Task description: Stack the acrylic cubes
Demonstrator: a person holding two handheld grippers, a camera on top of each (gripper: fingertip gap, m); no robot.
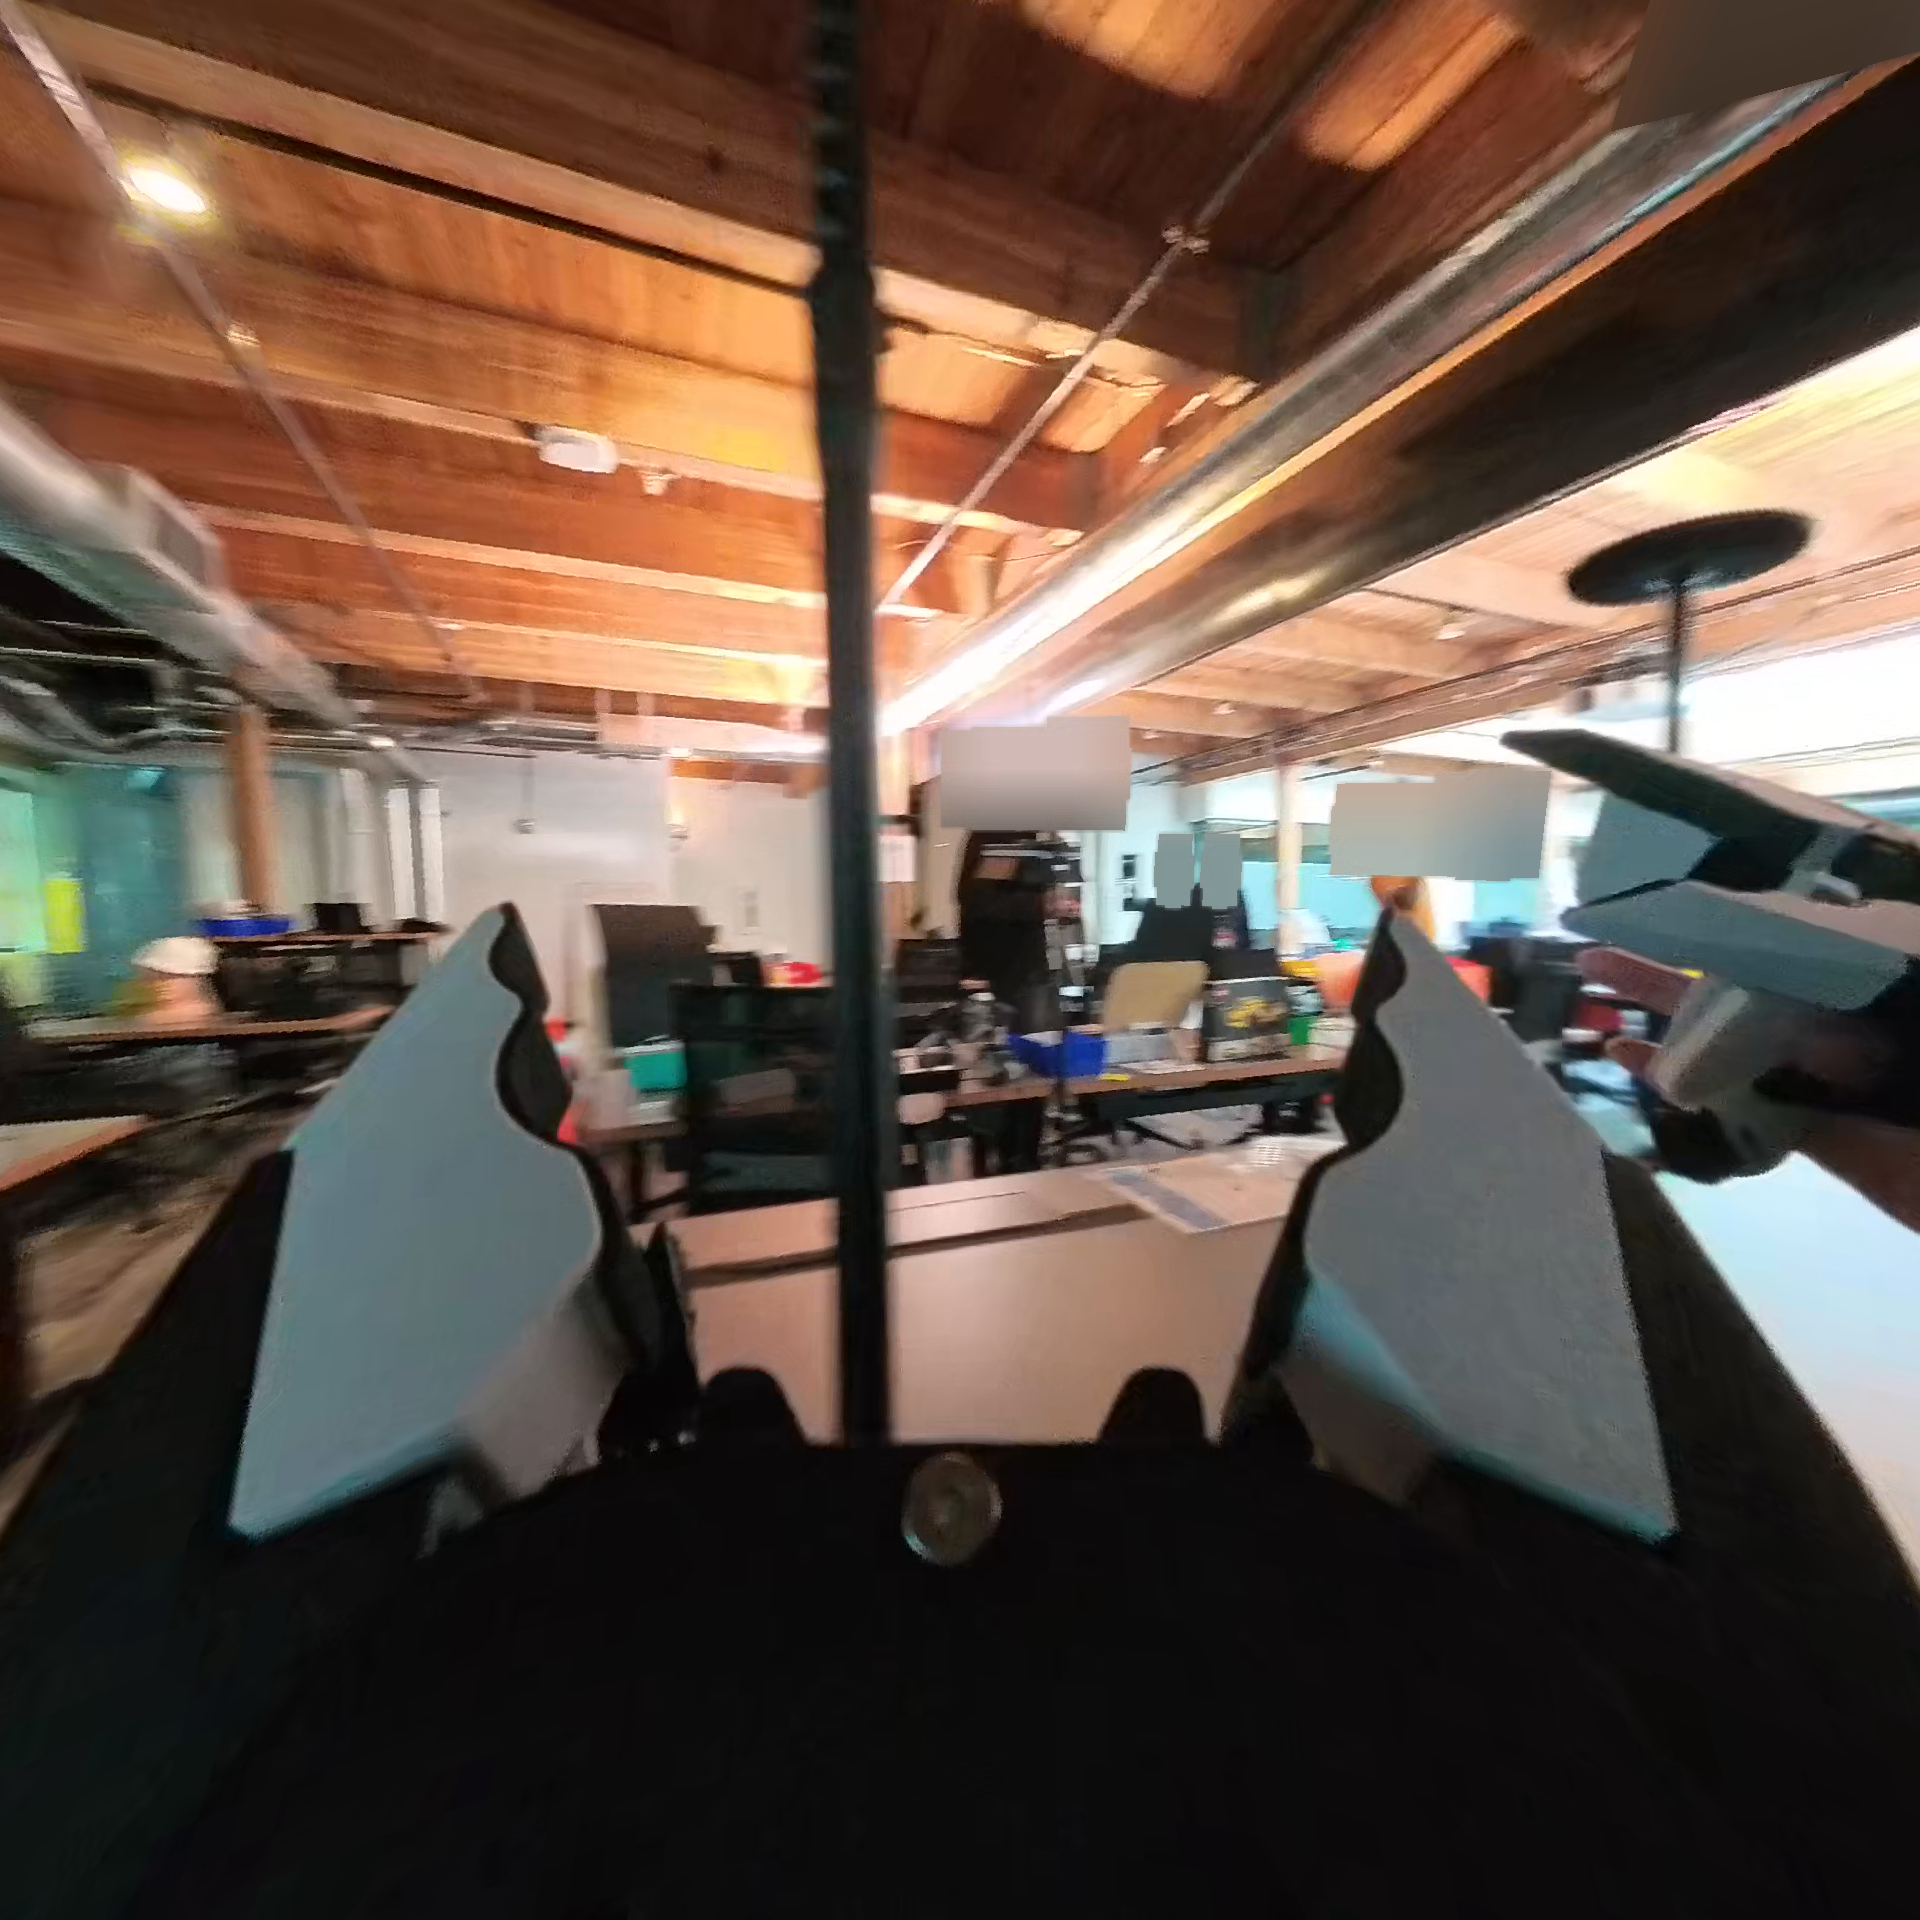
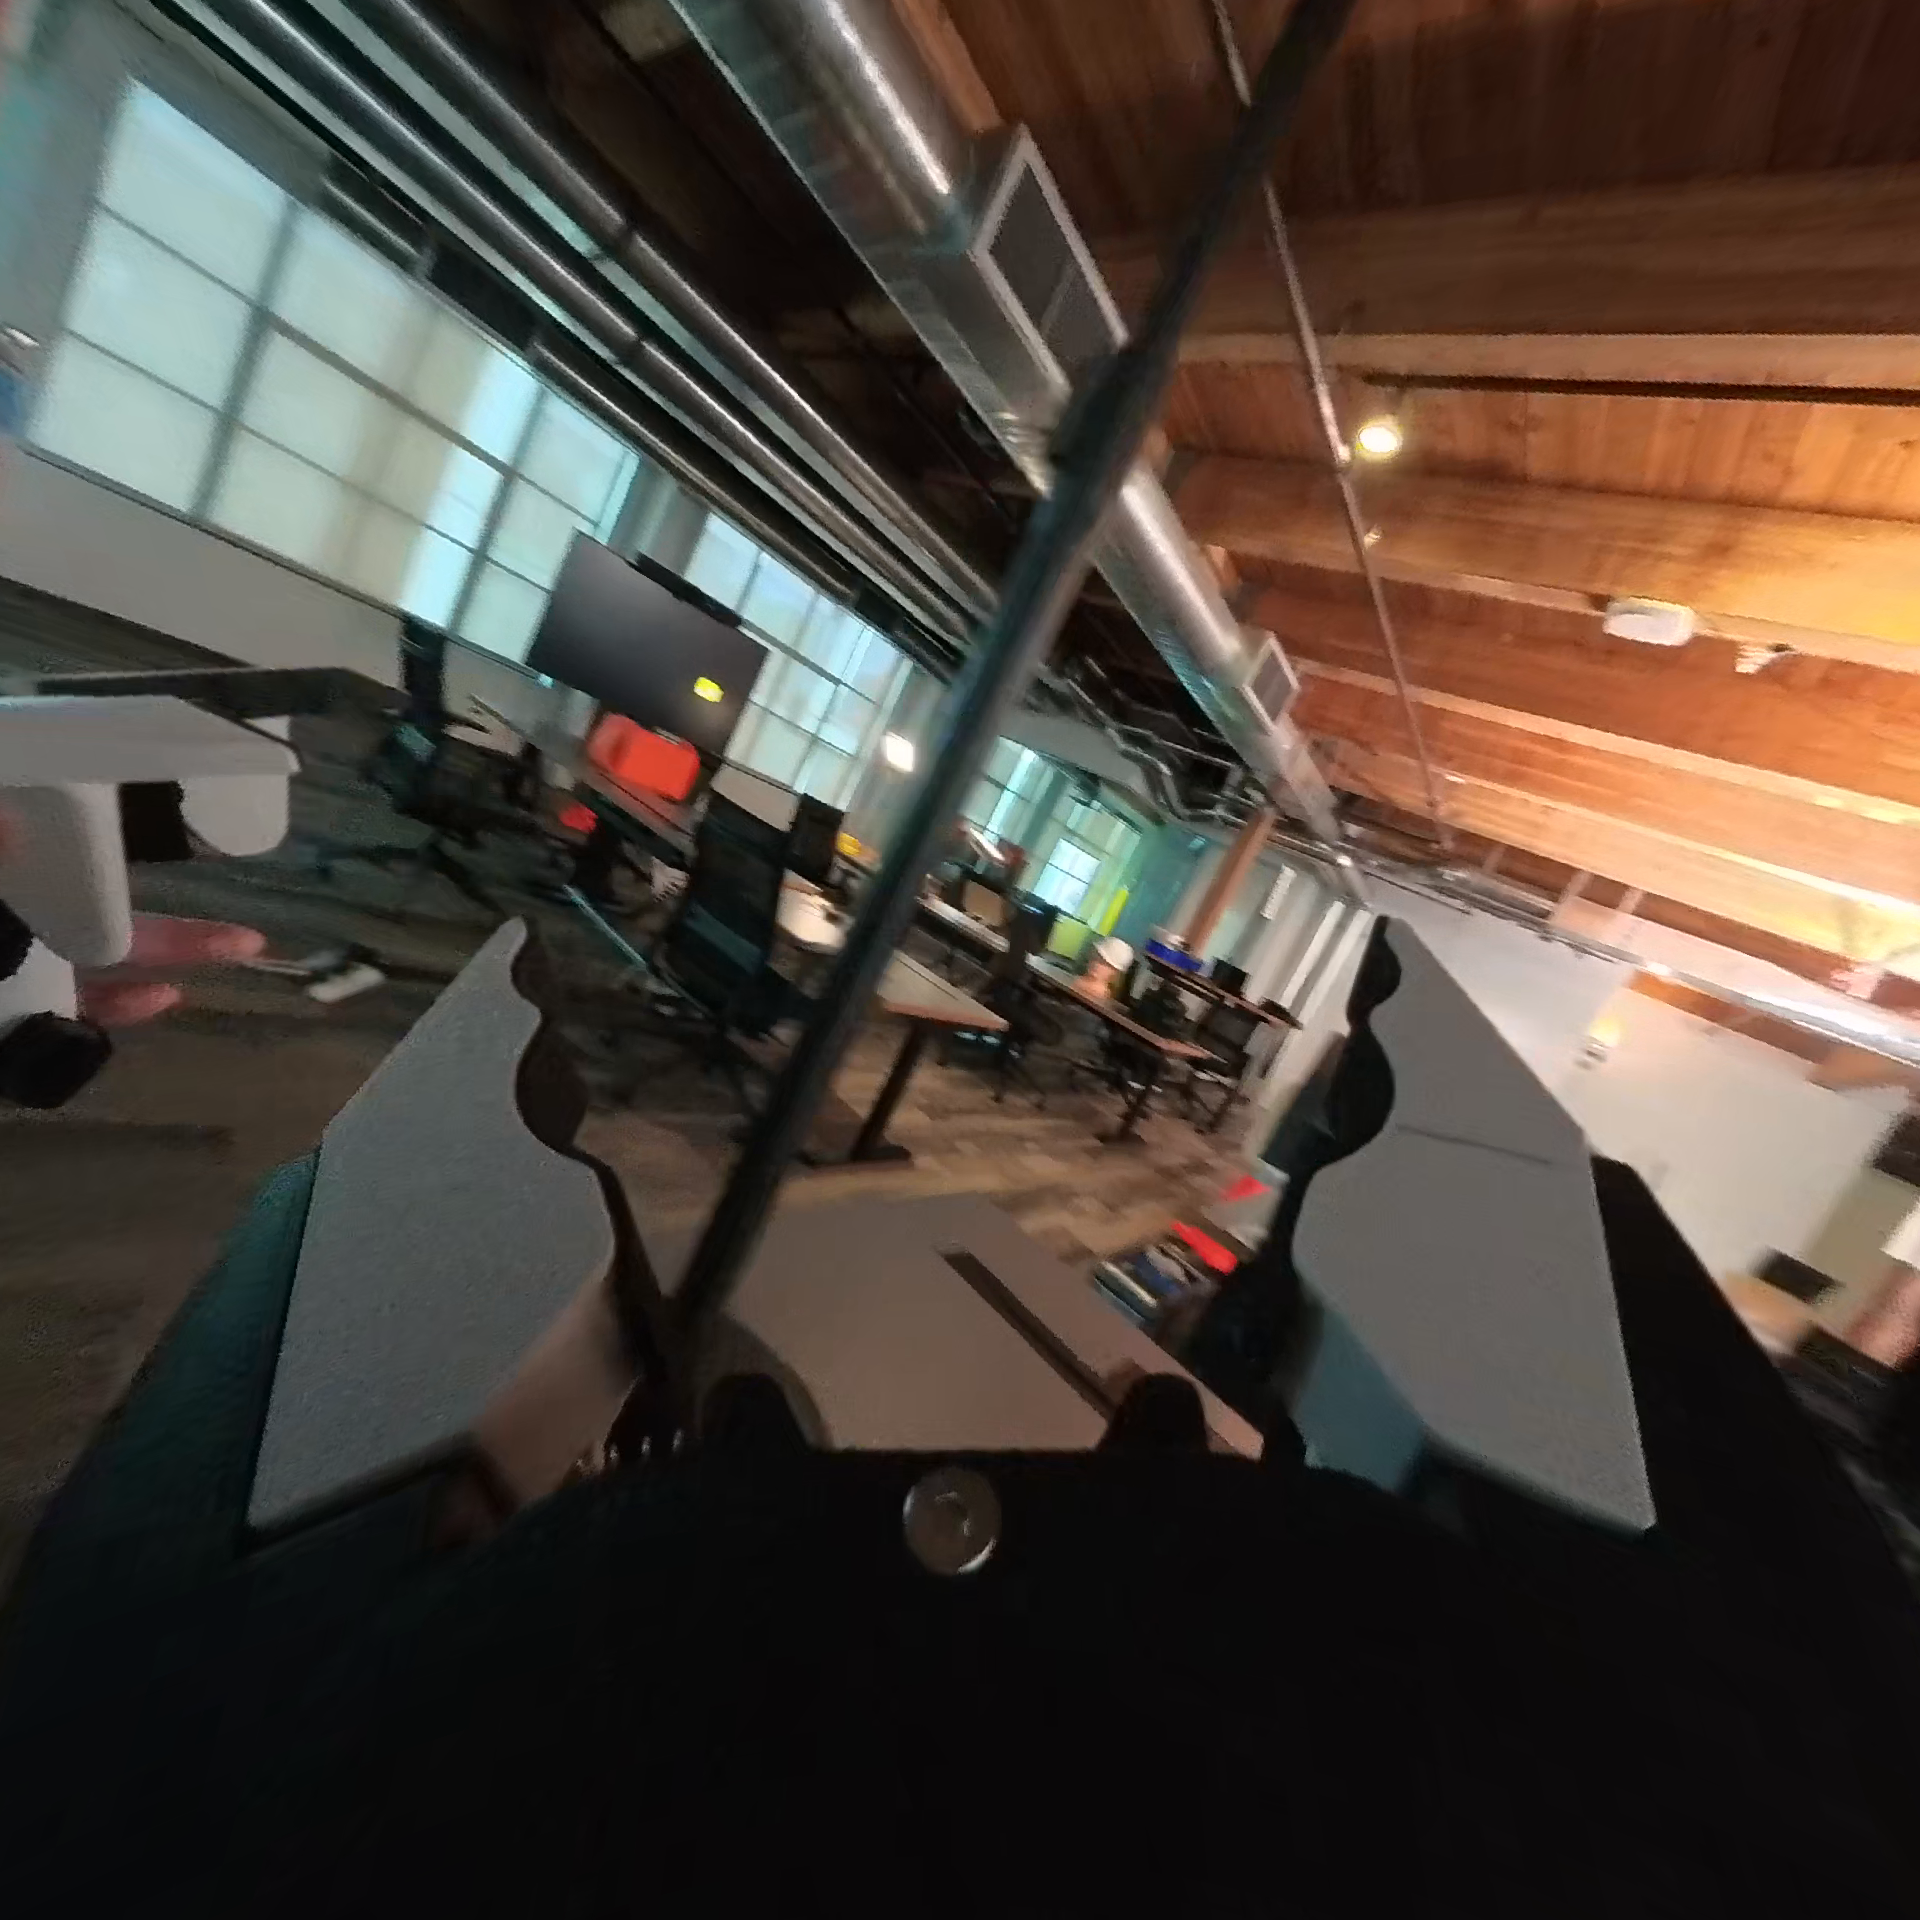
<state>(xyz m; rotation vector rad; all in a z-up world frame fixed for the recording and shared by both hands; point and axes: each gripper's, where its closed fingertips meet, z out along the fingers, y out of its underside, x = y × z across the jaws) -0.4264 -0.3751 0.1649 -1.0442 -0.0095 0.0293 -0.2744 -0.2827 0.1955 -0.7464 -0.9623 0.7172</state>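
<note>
While both grippers point up into the office, the left gripper and right gripper stand spread wide, grasping nothing; a thin black cord runs between each pair untouched, likely light and limp.

A grey-brown table carries a blue-edged paper sheet.

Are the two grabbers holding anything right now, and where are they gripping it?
No. The left gripper and the right gripper both stand wide open. A thin dark cable runs between each one's fingers, but the pads do not press on it.
</note>
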